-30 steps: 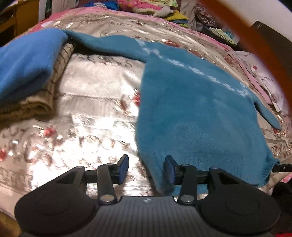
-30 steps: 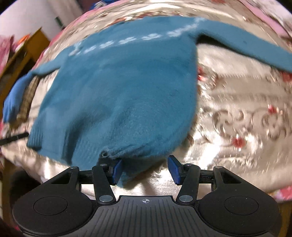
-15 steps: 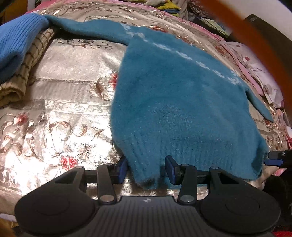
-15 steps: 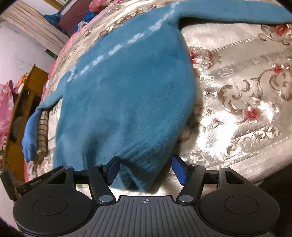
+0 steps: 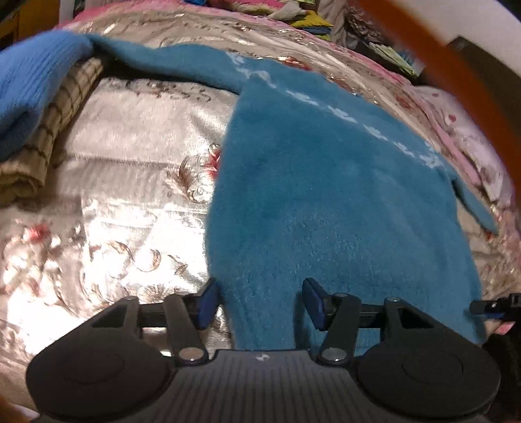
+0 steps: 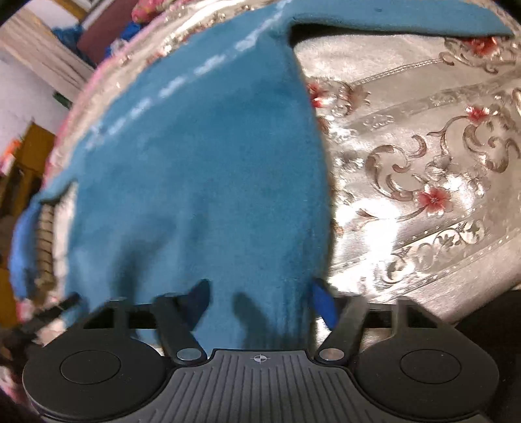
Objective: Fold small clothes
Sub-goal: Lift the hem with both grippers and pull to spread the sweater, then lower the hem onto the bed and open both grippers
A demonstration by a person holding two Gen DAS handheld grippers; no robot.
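- A teal sweater (image 5: 325,182) lies spread flat on a shiny silver bedspread (image 5: 130,169) with a flower pattern, hem toward the near edge, a row of white motifs across the chest at the far end.
- The left gripper (image 5: 257,301) sits at the sweater's near left corner. Its jaws stand partly open with the hem between them; neither blue pad clearly presses on the cloth.
- The right gripper (image 6: 260,301) is at the near right corner. Its jaws have just been closing, and the hem fills the gap between them; through the blur I cannot tell whether the pads press on it.
- One sleeve runs out to the far left, toward a folded blue garment (image 5: 29,81) lying on a checked cloth (image 5: 42,136).
- The other sleeve (image 6: 407,19) stretches to the far right over the bedspread.
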